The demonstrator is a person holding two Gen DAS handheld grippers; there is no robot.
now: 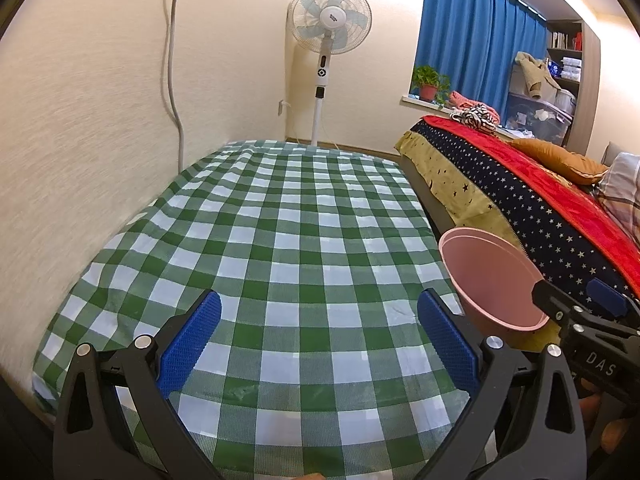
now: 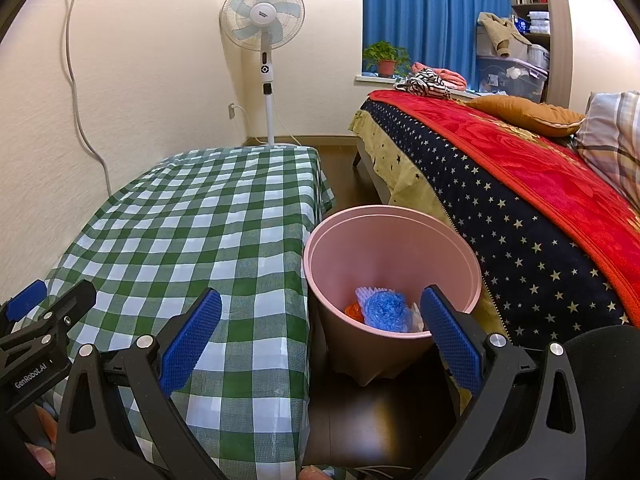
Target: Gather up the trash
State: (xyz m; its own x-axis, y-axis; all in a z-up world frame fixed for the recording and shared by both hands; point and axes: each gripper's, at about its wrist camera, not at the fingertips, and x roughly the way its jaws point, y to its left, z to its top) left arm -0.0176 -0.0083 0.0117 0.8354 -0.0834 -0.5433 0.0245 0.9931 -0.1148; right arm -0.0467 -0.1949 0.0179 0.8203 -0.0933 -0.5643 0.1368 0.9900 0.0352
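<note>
Both grippers wide open and empty: pink bin [image 2: 394,276], holding crumpled blue wrap [image 2: 387,310], stands on the floor just right of the checked table [image 2: 192,224], directly ahead of the right gripper [image 2: 320,336] and right of the left gripper [image 1: 320,340].

I see open air above the checked counter [image 1: 280,240] for my left tool [image 1: 318,344]. On the right, the pink bin [image 2: 394,260] fills the gap between counter and bed [image 2: 520,208], its mouth unobstructed.
</note>
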